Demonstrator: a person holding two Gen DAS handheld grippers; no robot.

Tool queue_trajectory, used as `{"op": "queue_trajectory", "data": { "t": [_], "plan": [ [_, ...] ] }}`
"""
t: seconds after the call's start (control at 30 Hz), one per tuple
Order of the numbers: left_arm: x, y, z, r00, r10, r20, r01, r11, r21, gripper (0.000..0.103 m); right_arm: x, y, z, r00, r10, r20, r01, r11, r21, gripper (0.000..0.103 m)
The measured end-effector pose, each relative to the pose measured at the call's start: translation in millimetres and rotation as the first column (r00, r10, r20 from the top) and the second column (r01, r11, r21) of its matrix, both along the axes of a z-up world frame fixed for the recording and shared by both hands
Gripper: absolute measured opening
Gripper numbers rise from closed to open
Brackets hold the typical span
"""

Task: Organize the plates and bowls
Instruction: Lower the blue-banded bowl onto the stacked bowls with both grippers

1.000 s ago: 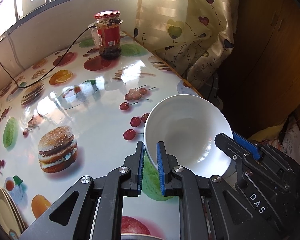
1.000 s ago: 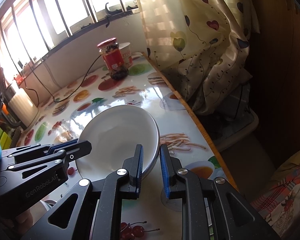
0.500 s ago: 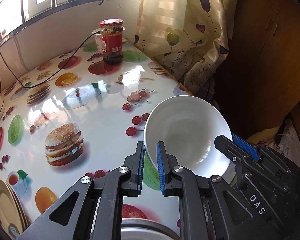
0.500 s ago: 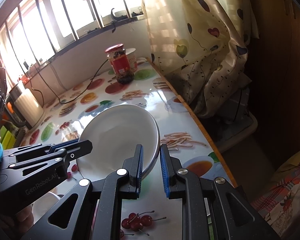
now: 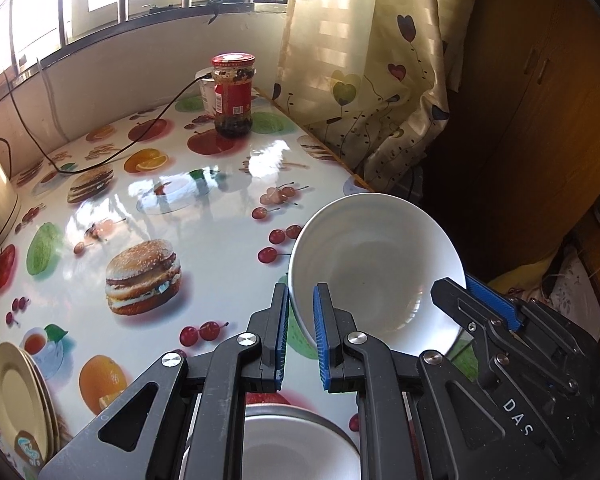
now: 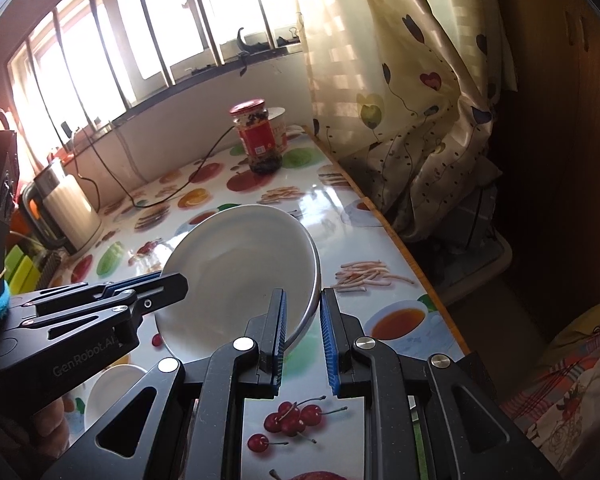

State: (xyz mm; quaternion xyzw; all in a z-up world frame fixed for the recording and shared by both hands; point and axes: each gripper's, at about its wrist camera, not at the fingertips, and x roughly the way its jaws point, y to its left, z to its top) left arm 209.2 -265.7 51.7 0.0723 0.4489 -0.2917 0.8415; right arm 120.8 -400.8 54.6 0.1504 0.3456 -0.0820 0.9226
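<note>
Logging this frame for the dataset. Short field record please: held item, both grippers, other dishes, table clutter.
held item: white bowl, tilted, off the table
left gripper: shut on bowl rim
right gripper: shut on opposite rim
other dishes: cream plate stack at table's left edge; another white bowl beneath left gripper
table clutter: red-lidded jar, black cable, kettle

Sunlight is pouring through the barred window and glaring off the glossy fruit-printed table, while a cream curtain with heart shapes is hanging beside a dark wooden cupboard sitting in shadow.
</note>
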Motion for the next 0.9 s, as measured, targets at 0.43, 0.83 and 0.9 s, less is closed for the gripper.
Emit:
{"op": "queue_trajectory", "data": {
  "t": [0.43, 0.83, 0.9],
  "plan": [
    [-18.8, 23.1, 11.7, 1.000, 0.019, 0.016, -0.019, 0.999, -0.032, 0.013, -18.8, 20.4, 15.0, 0.999, 0.024, 0.025, -0.024, 0.999, -0.021, 0.017],
    [-36.9, 50.3, 21.4, 0.999, 0.044, 0.027, -0.042, 0.998, -0.056, 0.013, -37.8, 44.7, 25.2, 0.997, 0.053, 0.048, -0.051, 0.998, -0.033, 0.017],
    [-40.3, 54.1, 21.3, 0.998, 0.047, 0.030, -0.045, 0.997, -0.057, 0.013, -40.5, 48.3, 26.0, 0.997, 0.057, 0.050, -0.055, 0.998, -0.034, 0.017]
  ]
}}
